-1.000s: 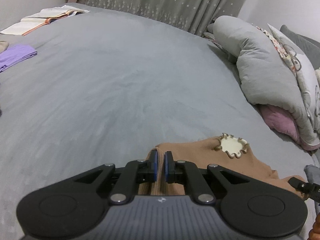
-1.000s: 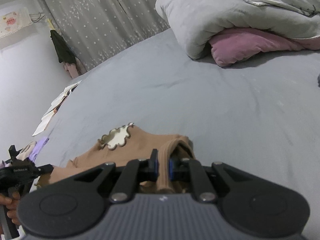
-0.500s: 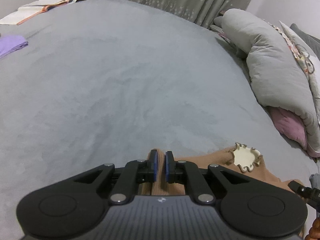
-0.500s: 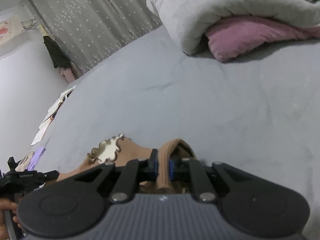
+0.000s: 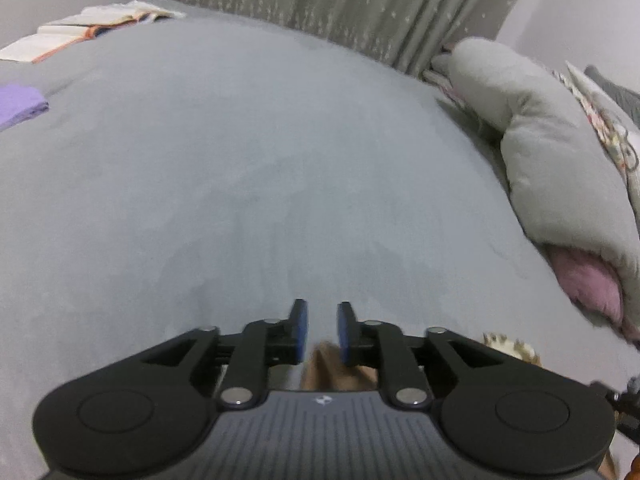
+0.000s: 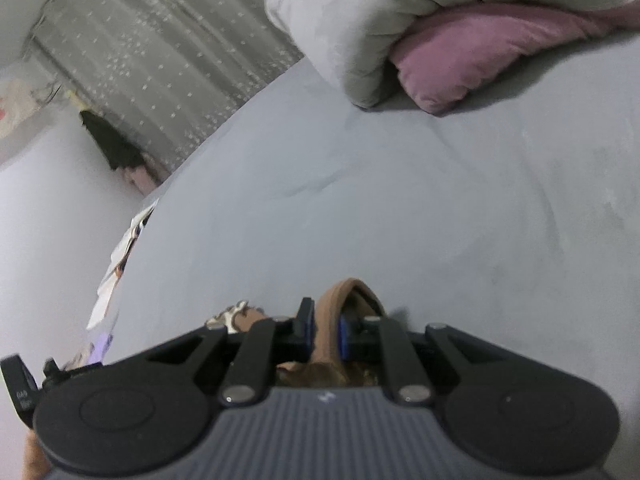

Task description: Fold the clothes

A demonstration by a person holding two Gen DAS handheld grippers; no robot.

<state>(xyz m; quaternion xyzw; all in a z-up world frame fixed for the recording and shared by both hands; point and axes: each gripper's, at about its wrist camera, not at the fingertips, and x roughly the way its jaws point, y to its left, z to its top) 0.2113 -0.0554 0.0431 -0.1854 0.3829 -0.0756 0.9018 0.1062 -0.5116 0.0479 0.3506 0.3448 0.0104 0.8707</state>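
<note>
Left gripper (image 5: 322, 330) hangs over the grey bed (image 5: 240, 168), fingers parted and gripping nothing; the brown garment (image 5: 320, 368) lies below them. Right wrist view: right gripper (image 6: 323, 330) pinches a fold of that brown garment (image 6: 340, 300) just above the bed (image 6: 440, 220).

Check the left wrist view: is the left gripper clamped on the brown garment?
No: the left gripper stands open, and the brown garment lies loose below the gap, touching neither pad.
</note>
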